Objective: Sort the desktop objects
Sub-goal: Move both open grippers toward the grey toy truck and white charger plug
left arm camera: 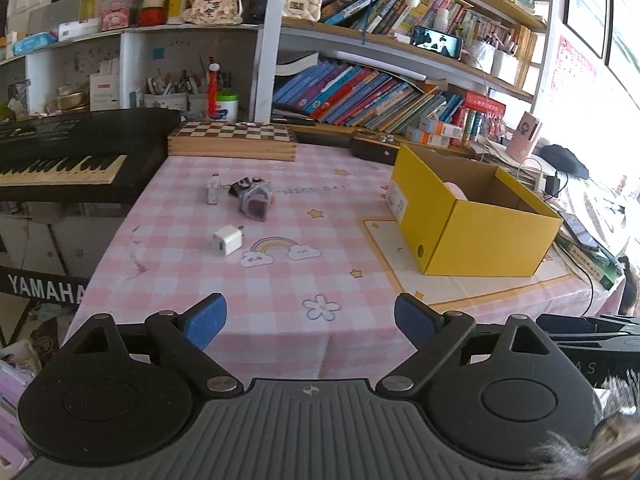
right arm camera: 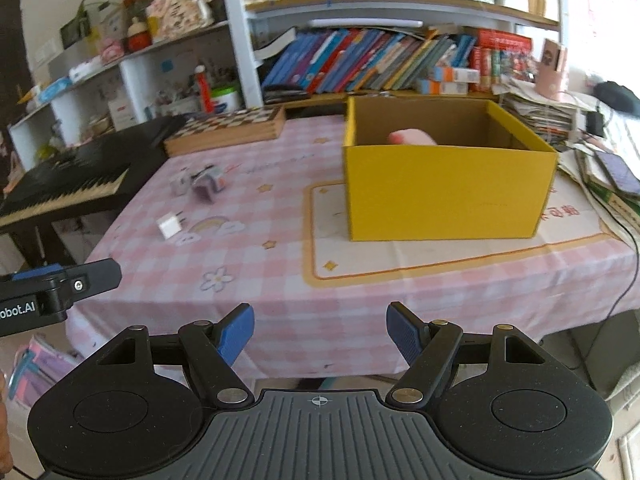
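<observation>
the yellow box stands open-topped on the pink checked tablecloth, likely as the bin for sorting; something pink already lies inside. left of the box, well apart from it, lie a white charger plug, a grey-purple gadget and a small white tube, seemingly awaiting collection. the left gripper faces them, jaws wide apart and empty. the right gripper faces the box, jaws apart, holding nothing.
</observation>
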`<state>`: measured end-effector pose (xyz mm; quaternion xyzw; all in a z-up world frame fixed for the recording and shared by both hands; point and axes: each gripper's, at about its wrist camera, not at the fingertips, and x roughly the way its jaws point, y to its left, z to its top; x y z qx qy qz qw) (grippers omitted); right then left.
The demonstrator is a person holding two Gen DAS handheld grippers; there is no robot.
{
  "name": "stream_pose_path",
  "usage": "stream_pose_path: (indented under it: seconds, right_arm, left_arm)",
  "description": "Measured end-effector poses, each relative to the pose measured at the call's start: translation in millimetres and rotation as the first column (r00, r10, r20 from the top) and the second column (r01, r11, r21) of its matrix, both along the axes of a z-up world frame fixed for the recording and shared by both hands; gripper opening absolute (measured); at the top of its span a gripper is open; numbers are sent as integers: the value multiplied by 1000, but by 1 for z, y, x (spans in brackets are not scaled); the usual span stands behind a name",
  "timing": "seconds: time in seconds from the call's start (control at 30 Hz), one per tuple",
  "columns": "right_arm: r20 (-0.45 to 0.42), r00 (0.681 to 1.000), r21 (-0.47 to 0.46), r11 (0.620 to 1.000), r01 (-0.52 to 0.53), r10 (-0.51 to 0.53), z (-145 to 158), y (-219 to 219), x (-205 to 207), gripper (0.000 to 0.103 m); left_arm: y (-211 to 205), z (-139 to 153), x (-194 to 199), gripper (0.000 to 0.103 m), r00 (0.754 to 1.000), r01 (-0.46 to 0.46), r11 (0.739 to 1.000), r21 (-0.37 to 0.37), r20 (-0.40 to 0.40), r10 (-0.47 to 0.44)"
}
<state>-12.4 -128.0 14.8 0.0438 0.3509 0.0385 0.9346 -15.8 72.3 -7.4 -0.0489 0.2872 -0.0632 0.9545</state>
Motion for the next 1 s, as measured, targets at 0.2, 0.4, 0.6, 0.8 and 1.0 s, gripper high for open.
stream_pose_path:
  seconds: [0.2,0.4,0.6,0.8,1.0]
  right_arm:
    - [-6,999,-8,999,-42,42,-2,18,3,75]
    - [-7,997,-9,997,-74,74,-2,32,7,75]
    - [6,992,-26,992,-124,124,2,48,12,75]
    - [11,988,-32,988,-154,154,3,58,21,75]
    - [8,983,-36,982,-185,185,1,63,33,75]
  left_arm:
    - [13,-3,-1,91,1000,-18,1000,3,-10,18]
    - [23,-5,-2,91,1000,-18,999,31,-18,19]
    - [34,-3,-2,91,999,-43,999,33,-5,43]
    - [40,-3,2,91,998,-61,998,32,-3,61]
    - [46,-5,11,91,996,-88,996,26,-10,88]
